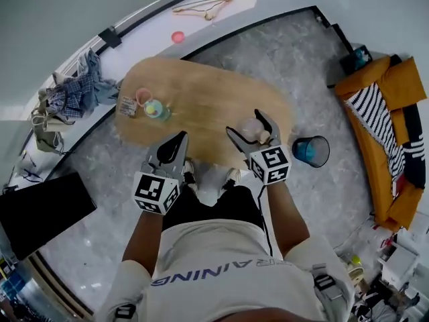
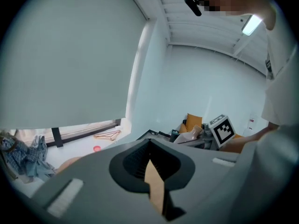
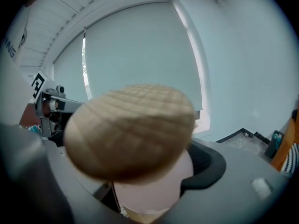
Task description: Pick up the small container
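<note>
The small container [image 1: 250,127] has a pale pink body and a round wooden lid [image 3: 131,129]. It hangs above the near right part of the oval wooden table [image 1: 201,92], with my right gripper [image 1: 249,133] shut on its body. In the right gripper view the lid fills the middle and the pink body [image 3: 152,185] sits between the grey jaws, which tilt up toward the window. My left gripper [image 1: 175,146] hovers over the table's near edge with its jaws together and nothing in them. Its own view points up at the wall and ceiling.
On the table's left end stand a pink cup [image 1: 143,96], a teal-and-yellow jar [image 1: 155,110] and a small packet [image 1: 127,106]. A blue bin [image 1: 310,151] stands on the floor at the right, beside an orange sofa [image 1: 385,86]. Clothes [image 1: 74,92] lie at the left.
</note>
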Available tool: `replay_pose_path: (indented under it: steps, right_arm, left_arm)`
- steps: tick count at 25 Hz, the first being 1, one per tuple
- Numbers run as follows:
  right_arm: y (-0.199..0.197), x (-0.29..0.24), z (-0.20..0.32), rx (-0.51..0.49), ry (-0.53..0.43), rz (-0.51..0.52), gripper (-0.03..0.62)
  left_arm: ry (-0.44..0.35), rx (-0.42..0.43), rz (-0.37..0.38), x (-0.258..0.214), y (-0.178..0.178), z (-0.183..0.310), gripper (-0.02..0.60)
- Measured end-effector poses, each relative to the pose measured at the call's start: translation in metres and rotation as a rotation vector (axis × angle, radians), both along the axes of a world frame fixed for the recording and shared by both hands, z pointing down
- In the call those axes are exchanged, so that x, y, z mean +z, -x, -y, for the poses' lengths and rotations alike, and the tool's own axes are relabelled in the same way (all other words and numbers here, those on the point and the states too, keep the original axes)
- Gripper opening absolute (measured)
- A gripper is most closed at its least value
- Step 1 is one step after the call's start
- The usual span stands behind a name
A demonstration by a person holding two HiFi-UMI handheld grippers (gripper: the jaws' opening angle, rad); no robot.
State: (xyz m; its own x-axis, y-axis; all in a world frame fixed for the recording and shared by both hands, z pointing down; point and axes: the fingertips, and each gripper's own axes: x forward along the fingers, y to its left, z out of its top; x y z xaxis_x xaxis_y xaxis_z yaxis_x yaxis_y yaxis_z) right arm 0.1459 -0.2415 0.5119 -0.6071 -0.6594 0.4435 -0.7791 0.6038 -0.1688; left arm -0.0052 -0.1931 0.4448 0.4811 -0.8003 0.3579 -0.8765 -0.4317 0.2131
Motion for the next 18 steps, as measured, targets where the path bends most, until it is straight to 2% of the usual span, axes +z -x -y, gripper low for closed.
replay_pose_path:
  steps: [4,9,14,18]
  right_arm:
    - [-0.014,-0.073,-0.006,0.004,-0.078,0.021,0.431]
    - [-0.025,-0.141,-0.025,0.009,-0.131,0.045,0.431]
    - [-0.026,-0.189,-0.037,0.008,-0.176,0.083,0.433]
    - [-0.021,-0.210,-0.040,-0.002,-0.194,0.097,0.433]
  left_arm:
    - [-0.069,0.018,-0.016,-0.050,-0.007,0.003,0.000]
    - [-0.139,0.052,-0.045,-0.098,-0.019,-0.002,0.000]
    - [-0.222,0.102,-0.067,-0.139,-0.030,-0.003,0.000]
    - [-0.249,0.133,-0.071,-0.155,-0.035,-0.003,0.000]
